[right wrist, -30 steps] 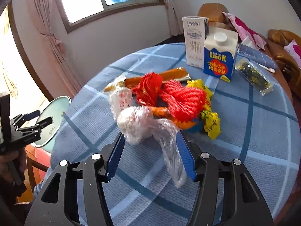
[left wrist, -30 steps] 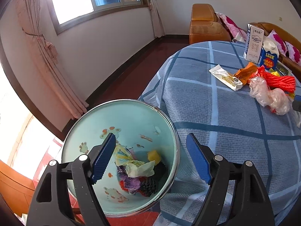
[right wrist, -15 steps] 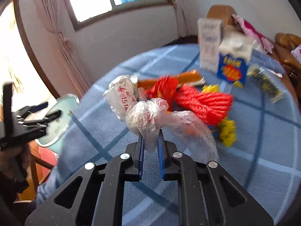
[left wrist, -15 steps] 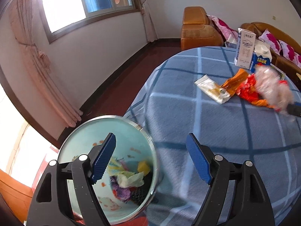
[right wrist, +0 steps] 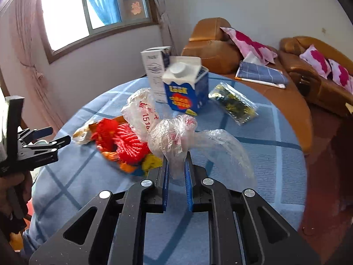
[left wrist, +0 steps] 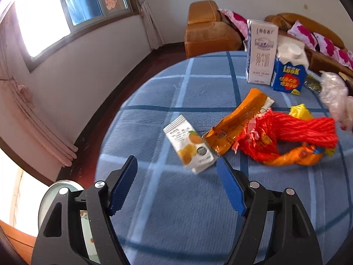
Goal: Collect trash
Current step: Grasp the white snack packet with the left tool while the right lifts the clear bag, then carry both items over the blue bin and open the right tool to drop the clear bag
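Holding a plastic bag (right wrist: 174, 137) clamped in its fingers, the right gripper (right wrist: 176, 165) has it lifted off the table (right wrist: 275, 176). The left gripper (left wrist: 176, 176), empty, is narrowing near a white wrapper (left wrist: 189, 143). Wrappers, red netting (left wrist: 286, 132) and cartons (left wrist: 289, 79) remain; bin (left wrist: 64, 185) waits at the left edge.

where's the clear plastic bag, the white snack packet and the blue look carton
clear plastic bag (right wrist: 169, 137), right wrist view, on its crumpled knot
white snack packet (left wrist: 189, 143), left wrist view, on its printed front
blue look carton (right wrist: 185, 97), right wrist view, on its blue front face
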A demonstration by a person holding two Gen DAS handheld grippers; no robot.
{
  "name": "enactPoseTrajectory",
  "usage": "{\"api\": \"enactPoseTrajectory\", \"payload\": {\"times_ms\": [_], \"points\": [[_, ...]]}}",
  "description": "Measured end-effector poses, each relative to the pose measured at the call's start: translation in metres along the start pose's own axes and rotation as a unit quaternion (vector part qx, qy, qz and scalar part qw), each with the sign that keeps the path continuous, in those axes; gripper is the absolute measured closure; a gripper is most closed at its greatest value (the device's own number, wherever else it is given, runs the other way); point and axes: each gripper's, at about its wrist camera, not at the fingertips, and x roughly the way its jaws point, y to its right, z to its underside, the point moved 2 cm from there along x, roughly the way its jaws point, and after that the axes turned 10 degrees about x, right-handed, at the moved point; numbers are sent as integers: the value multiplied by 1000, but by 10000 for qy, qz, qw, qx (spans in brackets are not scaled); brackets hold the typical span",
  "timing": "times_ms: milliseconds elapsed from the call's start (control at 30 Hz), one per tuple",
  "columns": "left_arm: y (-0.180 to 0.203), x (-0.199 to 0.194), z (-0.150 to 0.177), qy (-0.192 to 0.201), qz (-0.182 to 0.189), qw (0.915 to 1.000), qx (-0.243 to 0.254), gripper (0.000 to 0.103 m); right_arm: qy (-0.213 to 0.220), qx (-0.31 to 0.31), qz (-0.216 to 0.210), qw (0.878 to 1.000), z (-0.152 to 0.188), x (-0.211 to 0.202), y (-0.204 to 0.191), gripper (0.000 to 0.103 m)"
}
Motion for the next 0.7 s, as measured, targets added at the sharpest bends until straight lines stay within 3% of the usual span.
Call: {"api": "enactPoseTrajectory", "payload": {"times_ms": [67, 200, 267, 300, 333, 500, 700], "points": [[4, 14, -4, -146, 74, 9999, 22, 43, 19, 42, -20, 10000, -1, 2, 4, 89], [7, 33, -7, -351, 236, 9991, -24, 51, 50, 20, -103, 9999, -7, 4, 8, 89], [9, 36, -8, -398, 355, 9986, 16, 76, 45, -40, -153, 9999, -9, 5, 6, 89], [9, 36, -7, -385, 377, 9985, 16, 78, 45, -80, -175, 9998, -10, 6, 4, 89], [8, 35, -6, -384, 395, 9985, 53, 87, 52, -121, -209, 9997, -11, 6, 1, 89], [-4, 22, 5, -366, 446, 9983, 128, 94, 81, -258, -347, 9990, -14, 6, -15, 89], [-30, -12, 33, -306, 378, 9987, 118, 95, 54, -521, -568, 9970, -14, 8, -49, 89]]}}
